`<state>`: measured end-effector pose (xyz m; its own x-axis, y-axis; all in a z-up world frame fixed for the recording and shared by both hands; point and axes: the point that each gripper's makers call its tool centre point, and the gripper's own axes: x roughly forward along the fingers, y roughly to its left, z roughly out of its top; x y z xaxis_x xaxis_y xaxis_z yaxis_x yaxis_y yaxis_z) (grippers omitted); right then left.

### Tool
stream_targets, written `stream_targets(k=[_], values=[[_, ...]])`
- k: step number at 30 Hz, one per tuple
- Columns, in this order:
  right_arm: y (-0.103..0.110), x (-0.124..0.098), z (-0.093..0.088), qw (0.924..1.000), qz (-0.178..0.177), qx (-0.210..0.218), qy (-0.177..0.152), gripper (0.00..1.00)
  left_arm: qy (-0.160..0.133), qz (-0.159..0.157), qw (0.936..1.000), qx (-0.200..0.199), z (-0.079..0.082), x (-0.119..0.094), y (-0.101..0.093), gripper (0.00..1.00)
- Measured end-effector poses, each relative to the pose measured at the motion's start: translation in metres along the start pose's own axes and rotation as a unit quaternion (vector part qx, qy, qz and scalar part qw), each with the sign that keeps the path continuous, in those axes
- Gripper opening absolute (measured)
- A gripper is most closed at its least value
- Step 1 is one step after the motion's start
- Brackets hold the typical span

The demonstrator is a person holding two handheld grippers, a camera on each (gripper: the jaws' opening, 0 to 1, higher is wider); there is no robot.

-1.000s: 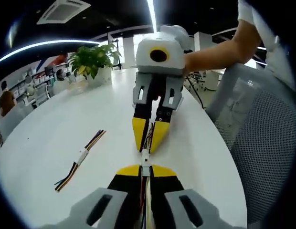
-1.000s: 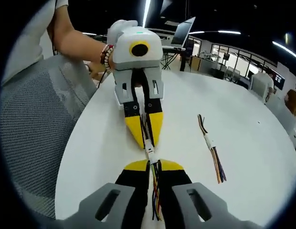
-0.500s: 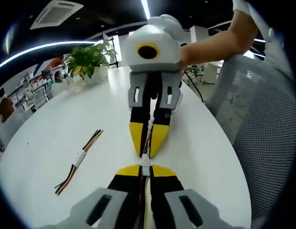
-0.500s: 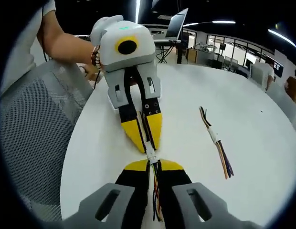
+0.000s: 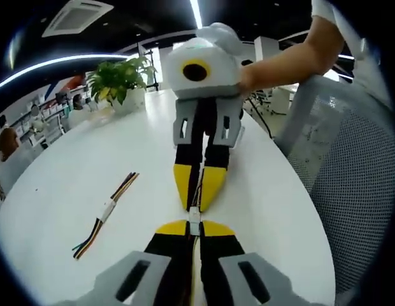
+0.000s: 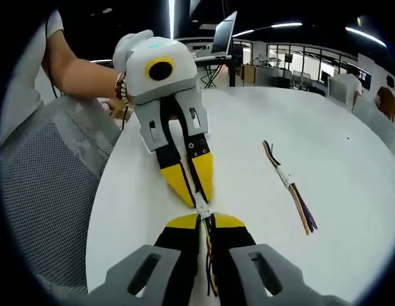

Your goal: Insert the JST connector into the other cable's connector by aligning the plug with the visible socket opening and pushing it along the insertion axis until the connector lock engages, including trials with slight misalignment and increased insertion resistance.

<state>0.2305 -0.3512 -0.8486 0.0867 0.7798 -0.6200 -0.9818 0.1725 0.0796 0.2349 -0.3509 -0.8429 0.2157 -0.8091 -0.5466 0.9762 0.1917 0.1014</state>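
JST connector point(image 5: 194, 215) sits between my two tools, tip to tip over the white table point(image 5: 70, 172). My left gripper point(image 5: 193, 224) and right gripper point(image 6: 203, 217) each clamp a cable, keeping plug and socket on one axis for pushing. Spare cable point(image 6: 290, 188) lies right.

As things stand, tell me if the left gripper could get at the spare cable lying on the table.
Probably not yet: the left gripper is shut on its cable, mated tip to tip with the right gripper. The spare cable lies unobstructed.
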Motion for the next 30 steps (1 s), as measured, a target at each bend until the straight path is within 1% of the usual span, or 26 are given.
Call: stream_targets(k=[3, 8, 9, 11, 13, 15, 17, 18, 21, 24, 27, 30], values=[[-0.001, 0.001, 0.001, 1.0, -0.003, 0.004, -0.005, 0.03, 0.002, 0.004, 1.0, 0.001, 0.0, -0.001, 0.002, 0.0], [-0.011, -0.004, 0.013, 0.999, -0.021, 0.002, -0.038, 0.03, -0.012, 0.031, 0.9995, -0.002, 0.009, -0.007, 0.014, 0.0], [-0.013, -0.004, 0.013, 0.999, -0.023, 0.002, -0.039, 0.03, -0.015, 0.035, 0.9993, -0.004, 0.011, -0.006, 0.016, 0.0], [-0.015, -0.004, 0.013, 0.9988, -0.028, -0.004, -0.04, 0.03, -0.012, 0.039, 0.9992, 0.001, 0.01, -0.005, 0.018, 0.0], [-0.018, -0.003, 0.014, 0.9985, -0.033, -0.014, -0.041, 0.03, -0.012, 0.043, 0.999, -0.002, 0.009, -0.004, 0.021, 0.0], [-0.023, -0.003, 0.016, 0.998, -0.041, -0.015, -0.046, 0.03, -0.013, 0.051, 0.9986, -0.008, 0.009, -0.004, 0.026, 0.0], [-0.027, -0.002, 0.019, 0.9976, -0.045, -0.017, -0.05, 0.03, -0.016, 0.063, 0.9975, -0.026, 0.009, -0.005, 0.035, 0.0], [-0.031, 0.0, 0.021, 0.9969, -0.053, -0.023, -0.054, 0.03, -0.016, 0.066, 0.9972, -0.03, 0.008, -0.006, 0.038, 0.0], [-0.037, 0.003, 0.024, 0.996, -0.059, -0.034, -0.057, 0.03, -0.017, 0.076, 0.996, -0.044, 0.005, -0.008, 0.047, 0.0], [-0.046, 0.004, 0.03, 0.9946, -0.07, -0.048, -0.061, 0.04, -0.025, 0.087, 0.9939, -0.063, 0.006, -0.009, 0.057, 0.0], [-0.053, 0.005, 0.031, 0.994, -0.076, -0.049, -0.061, 0.04, -0.027, 0.093, 0.9931, -0.066, 0.006, -0.007, 0.064, 0.0], [-0.062, 0.006, 0.03, 0.9939, -0.082, -0.043, -0.06, 0.04, -0.021, 0.098, 0.9928, -0.066, 0.005, -0.003, 0.072, 0.0]])
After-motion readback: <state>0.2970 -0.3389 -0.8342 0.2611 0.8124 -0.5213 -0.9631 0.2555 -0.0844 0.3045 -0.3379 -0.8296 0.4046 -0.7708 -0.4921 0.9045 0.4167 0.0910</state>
